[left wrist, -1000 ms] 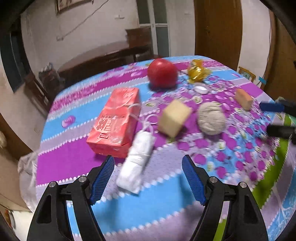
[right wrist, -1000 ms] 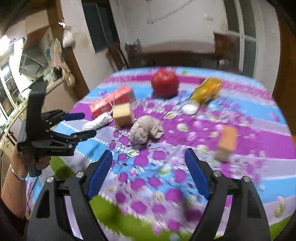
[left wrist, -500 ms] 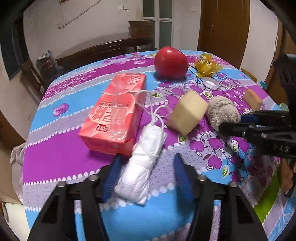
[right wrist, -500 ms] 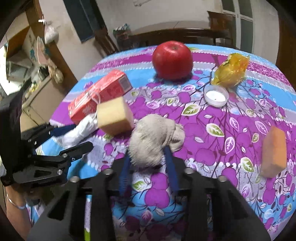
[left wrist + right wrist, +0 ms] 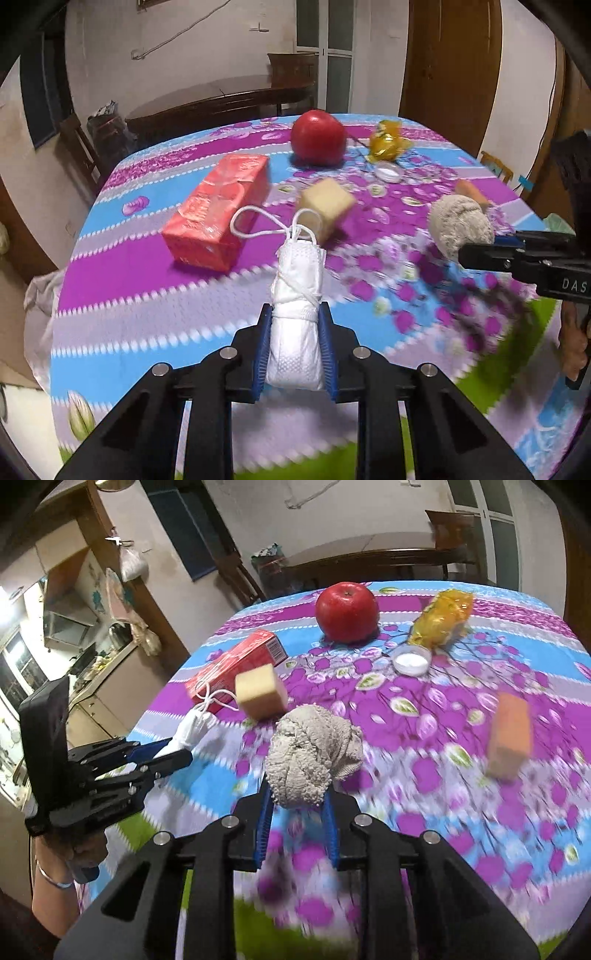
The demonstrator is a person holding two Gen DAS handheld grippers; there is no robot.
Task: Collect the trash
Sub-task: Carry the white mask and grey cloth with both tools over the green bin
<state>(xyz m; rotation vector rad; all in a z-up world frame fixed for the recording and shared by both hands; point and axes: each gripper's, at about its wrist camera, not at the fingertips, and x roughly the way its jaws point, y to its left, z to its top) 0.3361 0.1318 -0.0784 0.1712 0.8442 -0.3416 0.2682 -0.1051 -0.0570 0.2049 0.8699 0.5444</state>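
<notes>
A rolled white face mask (image 5: 295,280) with looped strings sits between the blue pads of my left gripper (image 5: 295,309). Its jaws are closing and the pads press on the roll's sides. In the right wrist view the same mask (image 5: 192,731) sticks out of the left gripper (image 5: 173,751) at the left. My right gripper (image 5: 298,794) is shut on a crumpled grey cloth wad (image 5: 310,753), which bulges above its fingertips. The left wrist view shows that wad (image 5: 460,225) at the tip of the right gripper (image 5: 476,247).
On the flowered tablecloth (image 5: 147,295) lie a red carton (image 5: 218,210), a red apple (image 5: 317,138), a yellow block (image 5: 325,206), a yellow wrapper (image 5: 388,142), a white cap (image 5: 388,171) and an orange block (image 5: 509,734). A dark table and chairs stand behind.
Both grippers went from wide open to closed. The left moved in around the mask and gripped it. The right closed on the grey wad, and both items now ride in the jaws.
</notes>
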